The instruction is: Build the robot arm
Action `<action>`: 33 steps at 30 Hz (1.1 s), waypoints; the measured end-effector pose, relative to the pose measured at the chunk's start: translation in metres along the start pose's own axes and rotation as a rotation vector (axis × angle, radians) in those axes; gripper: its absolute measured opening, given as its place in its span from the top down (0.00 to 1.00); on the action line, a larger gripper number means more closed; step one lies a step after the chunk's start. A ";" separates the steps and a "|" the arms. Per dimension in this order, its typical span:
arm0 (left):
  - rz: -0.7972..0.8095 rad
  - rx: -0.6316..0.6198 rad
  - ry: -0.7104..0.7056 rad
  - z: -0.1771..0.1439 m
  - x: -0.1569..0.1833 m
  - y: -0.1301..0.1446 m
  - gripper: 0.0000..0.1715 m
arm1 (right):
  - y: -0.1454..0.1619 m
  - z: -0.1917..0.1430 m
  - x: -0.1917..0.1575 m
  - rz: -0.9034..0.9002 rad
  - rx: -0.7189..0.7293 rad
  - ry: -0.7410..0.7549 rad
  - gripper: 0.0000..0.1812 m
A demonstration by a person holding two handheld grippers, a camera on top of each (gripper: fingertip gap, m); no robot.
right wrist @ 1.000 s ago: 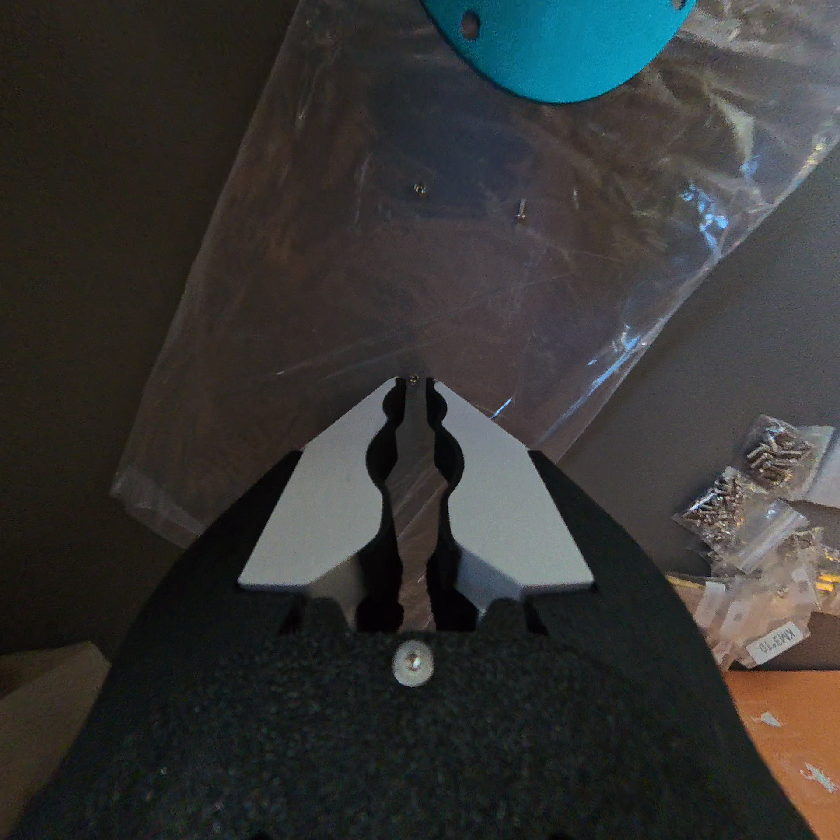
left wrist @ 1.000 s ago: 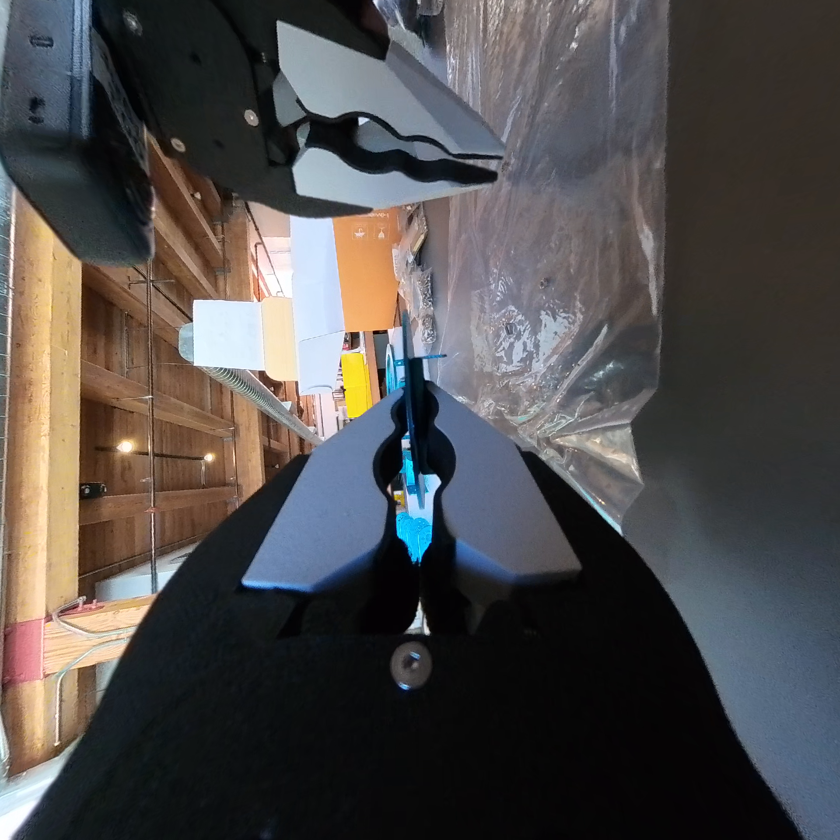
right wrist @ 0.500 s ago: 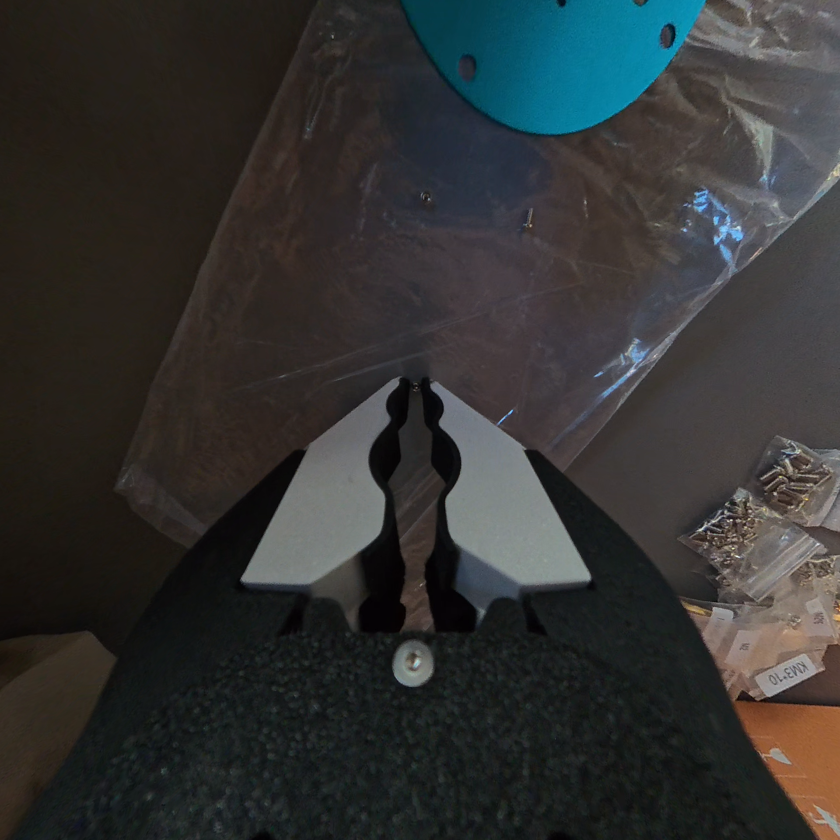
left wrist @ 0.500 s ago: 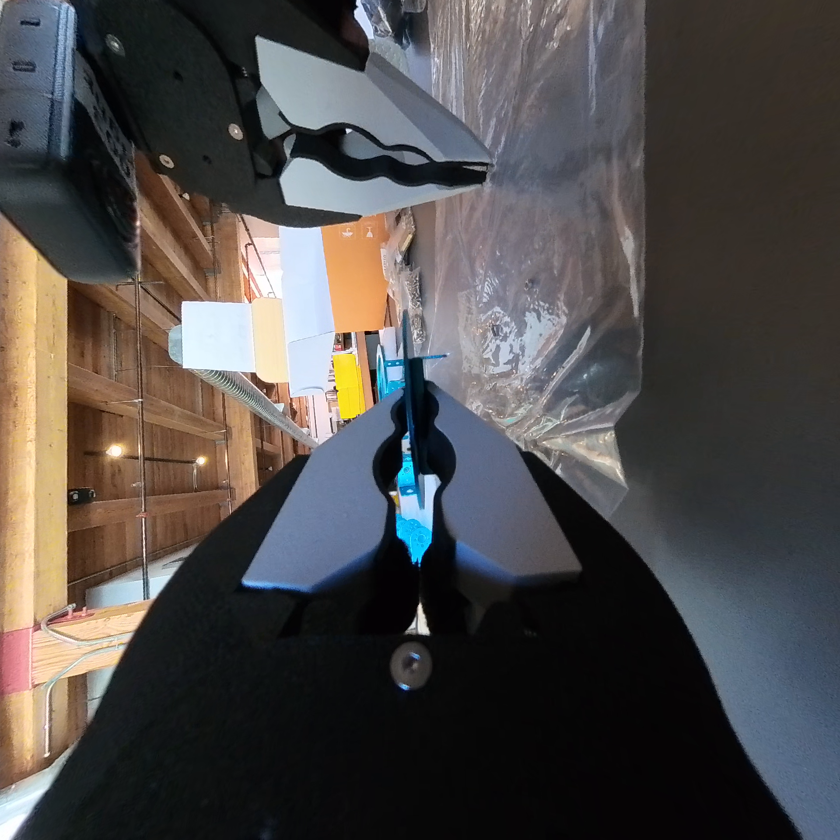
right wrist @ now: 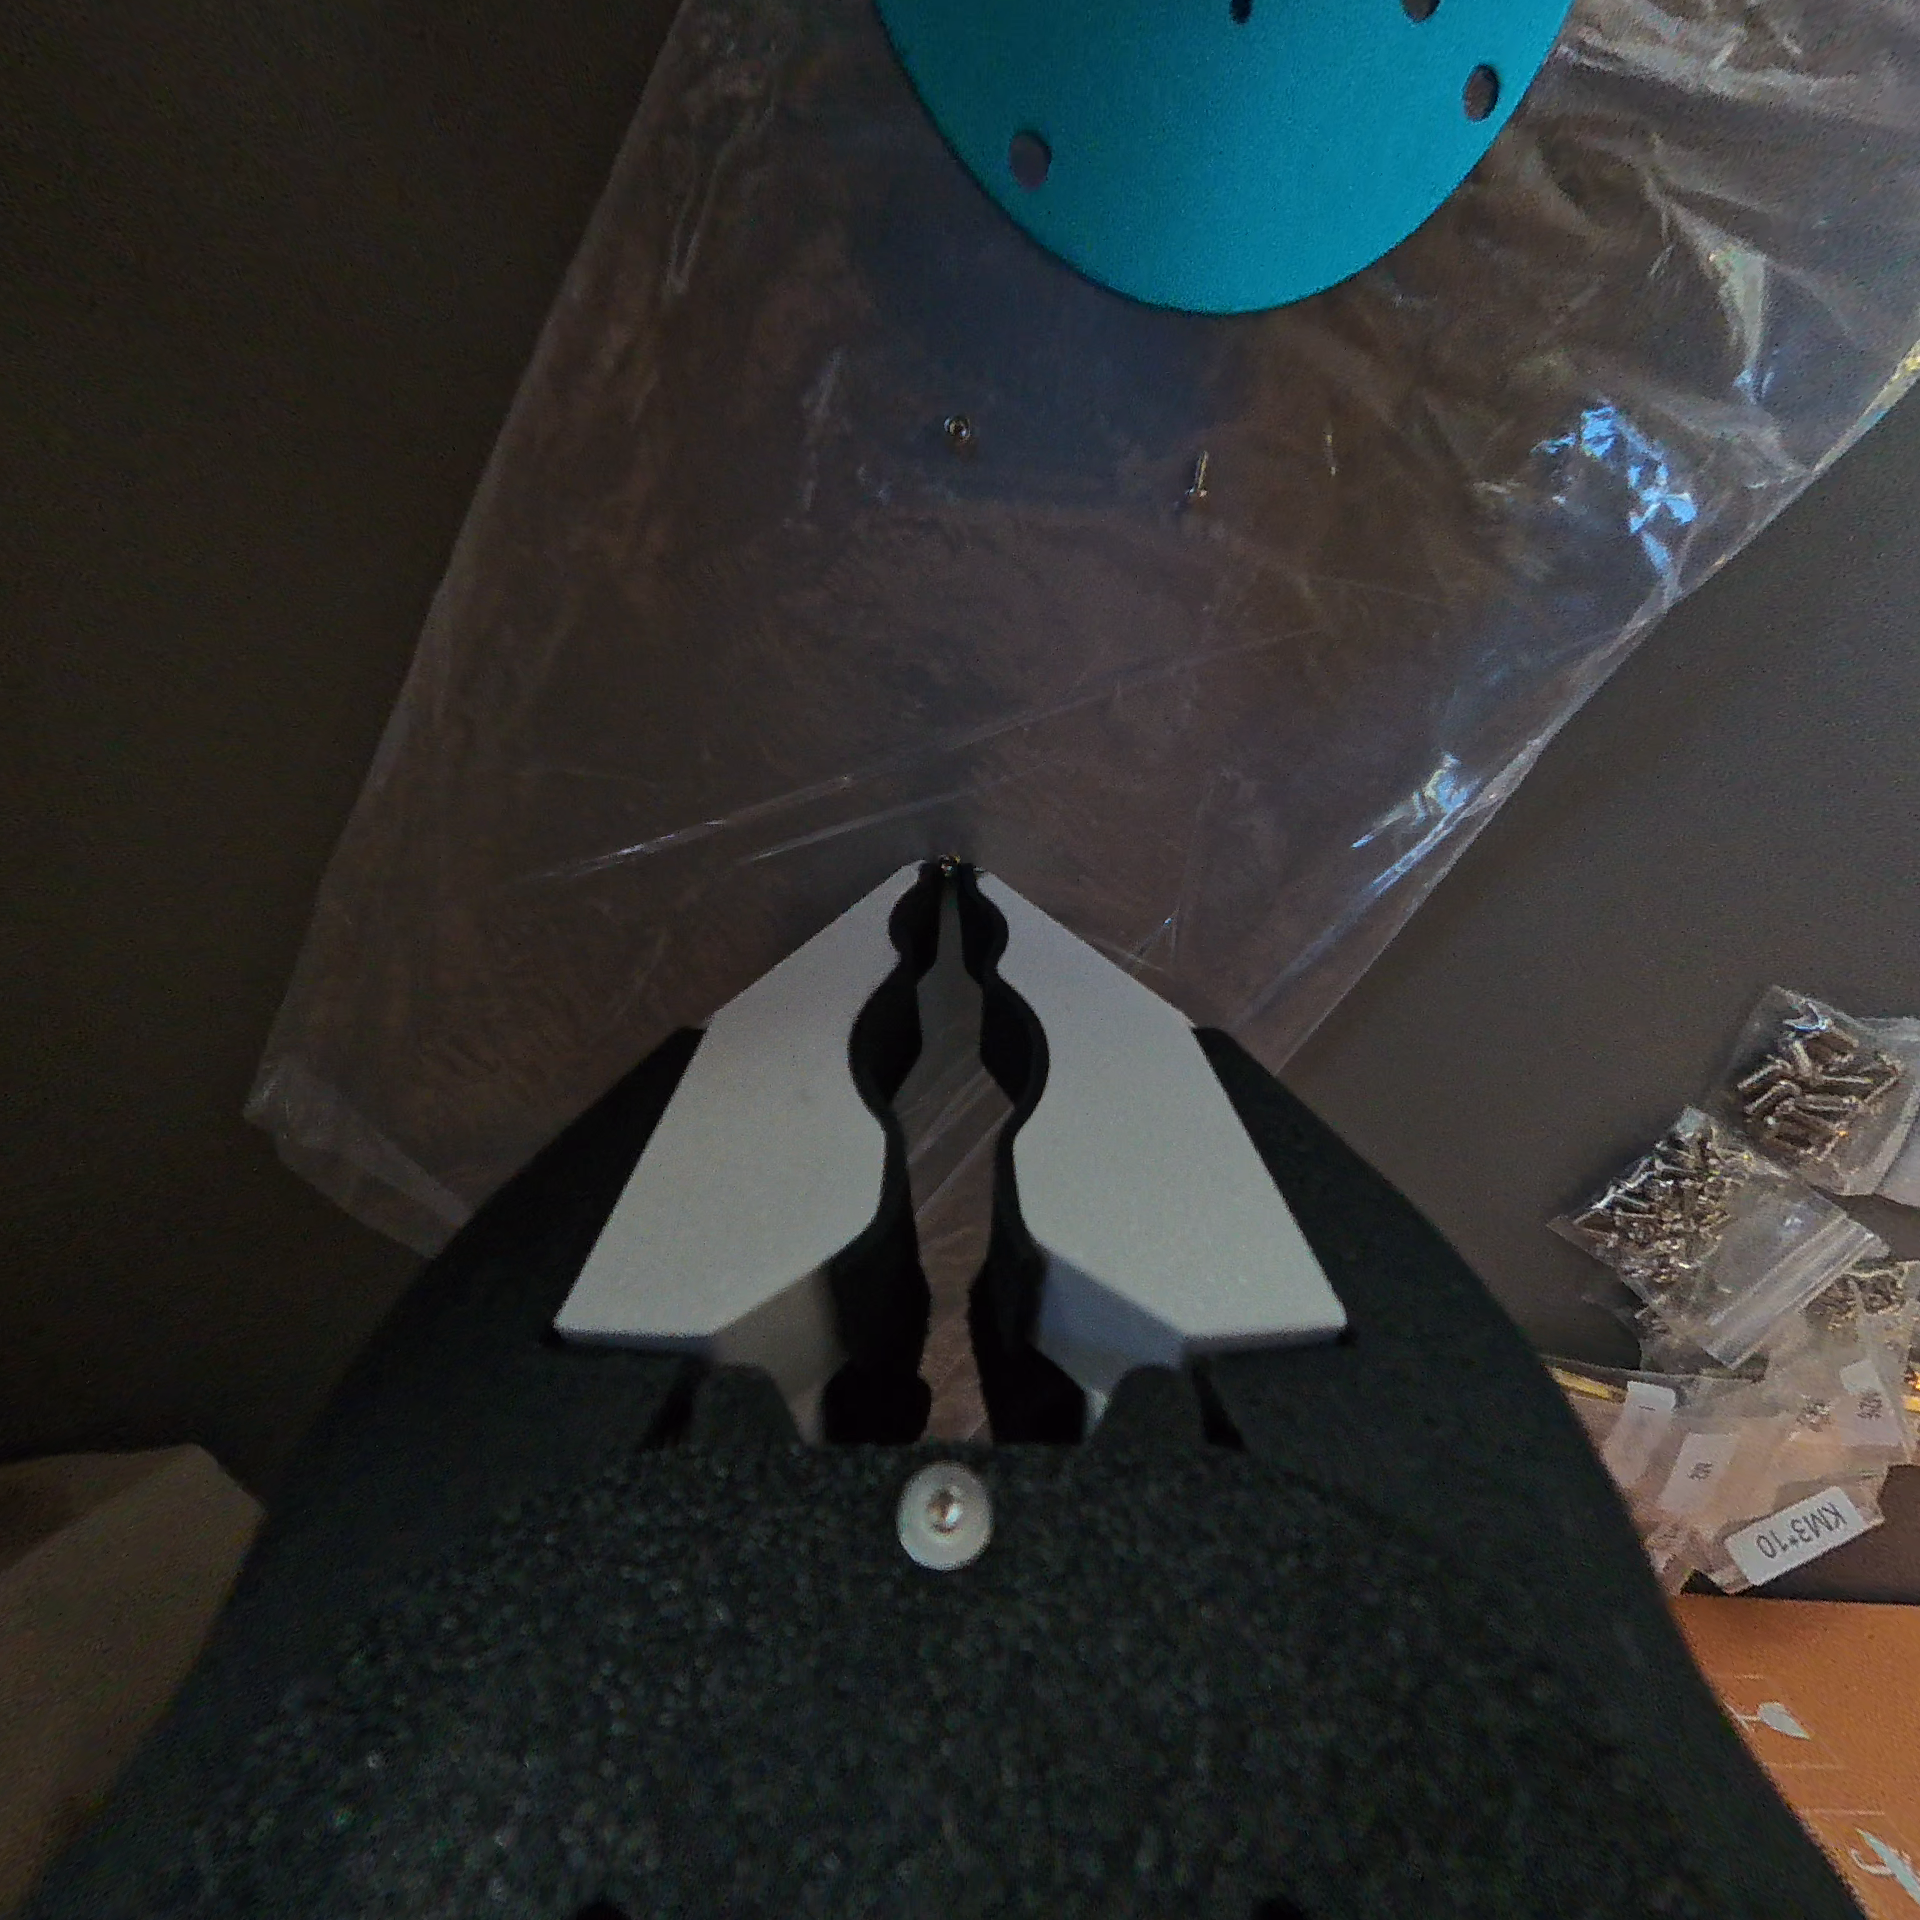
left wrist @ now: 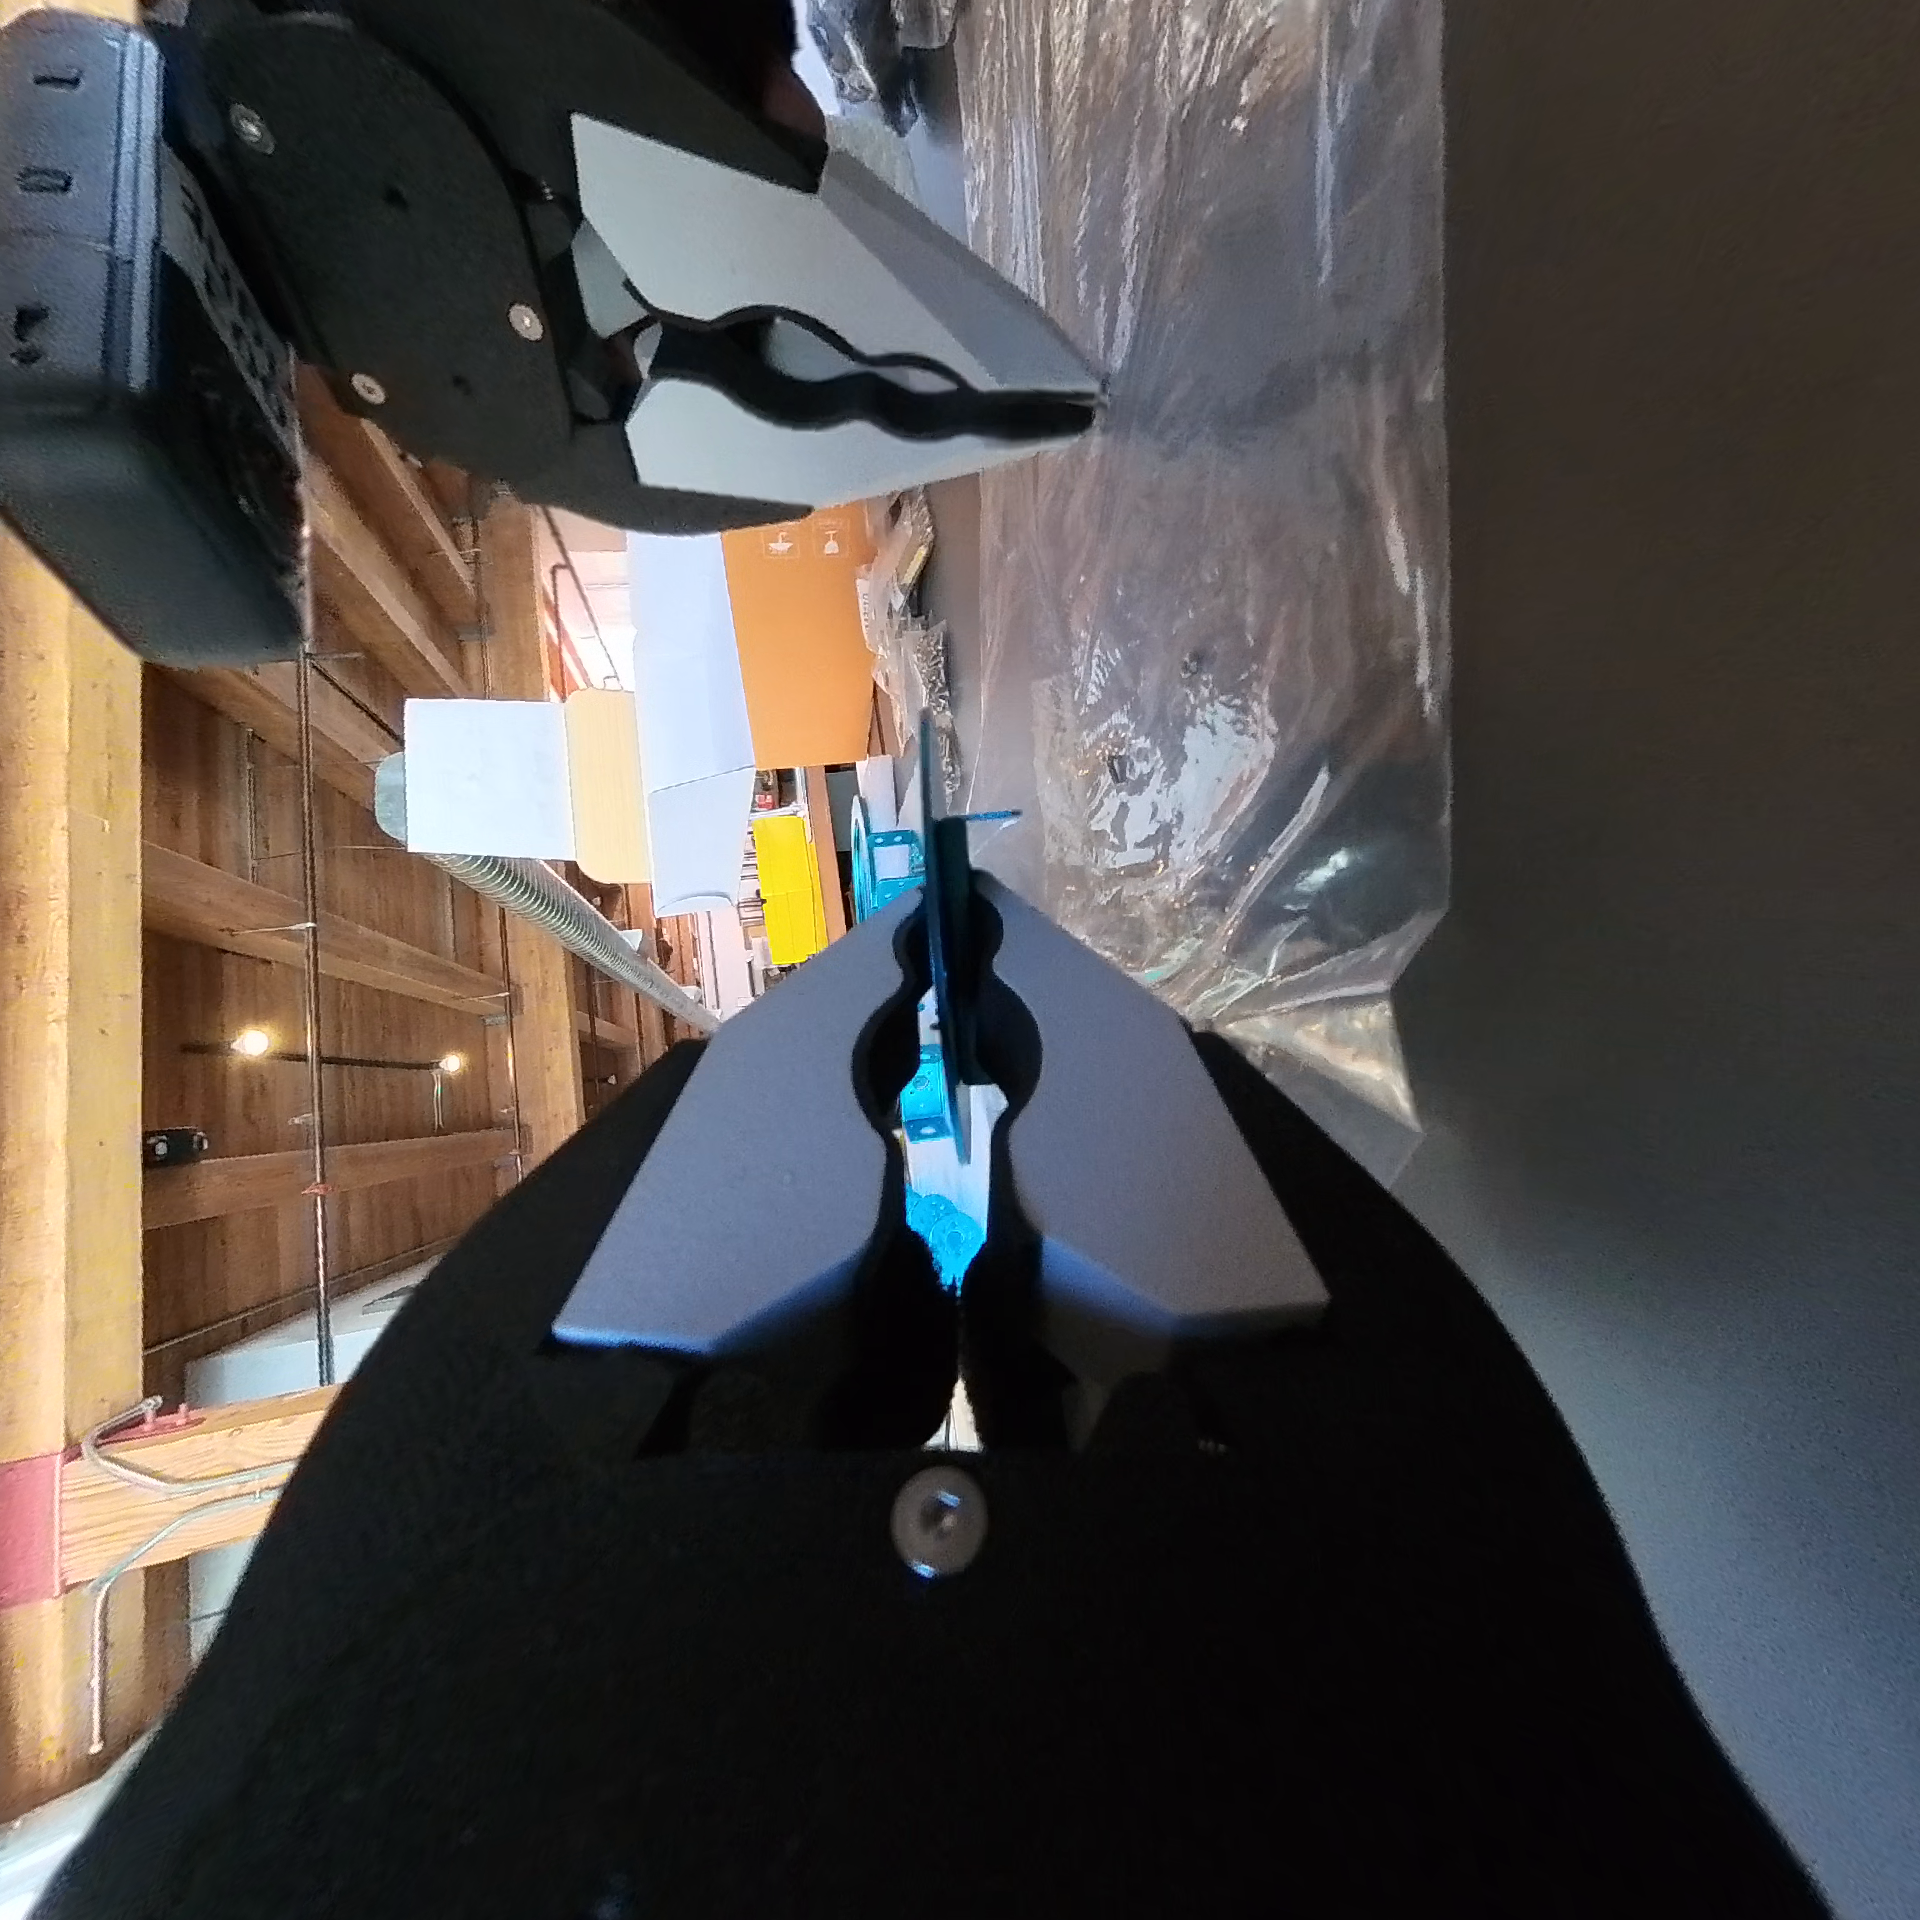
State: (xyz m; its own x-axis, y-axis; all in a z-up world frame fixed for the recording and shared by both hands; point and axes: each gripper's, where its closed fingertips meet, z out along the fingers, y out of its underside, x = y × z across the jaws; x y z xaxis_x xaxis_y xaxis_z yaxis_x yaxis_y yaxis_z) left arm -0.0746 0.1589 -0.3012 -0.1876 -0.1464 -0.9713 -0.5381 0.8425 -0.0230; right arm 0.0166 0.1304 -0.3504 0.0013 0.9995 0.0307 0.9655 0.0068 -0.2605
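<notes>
My left gripper is shut on a thin teal round plate, seen edge-on and held upright. In the right wrist view the same plate, with several holes, hangs above a clear plastic bag. My right gripper points down at the bag, its tips pinched on a small screw lying on the plastic. In the left wrist view, my right gripper has its tips on the bag. Two more loose screws lie on the bag beyond it.
The bag lies on a dark grey table. Small zip bags of screws are heaped at the right, beside an orange cardboard sheet. In the left wrist view, boxes, teal parts and wooden beams lie beyond. Tip to tip, the grippers are about 11 centimeters apart.
My right gripper's jaws have closed from a narrow gap onto the small screw. The teal plate shows lower and larger in the right wrist view. The left gripper keeps its hold.
</notes>
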 end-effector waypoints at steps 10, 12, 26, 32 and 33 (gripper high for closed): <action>0.000 0.001 0.005 0.001 0.001 0.000 0.99 | -0.002 0.000 0.001 0.003 -0.007 0.007 0.97; 0.001 0.000 0.004 0.000 0.001 0.000 0.99 | -0.001 0.000 0.001 0.011 -0.006 0.003 0.98; 0.010 0.014 0.004 0.000 0.003 -0.005 1.00 | -0.020 -0.015 0.005 -0.038 0.047 0.051 1.00; 0.019 0.009 0.012 0.000 0.005 -0.005 0.99 | -0.008 -0.013 0.000 0.020 0.016 0.023 0.97; 0.020 0.010 0.008 0.000 0.004 -0.005 0.99 | -0.004 -0.013 -0.001 0.025 0.014 0.025 0.97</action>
State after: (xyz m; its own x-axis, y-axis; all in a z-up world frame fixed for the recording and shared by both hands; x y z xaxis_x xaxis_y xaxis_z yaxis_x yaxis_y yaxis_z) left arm -0.0724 0.1539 -0.3051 -0.2047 -0.1334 -0.9697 -0.5263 0.8503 -0.0059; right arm 0.0156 0.1294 -0.3371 0.0320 0.9983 0.0480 0.9613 -0.0176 -0.2748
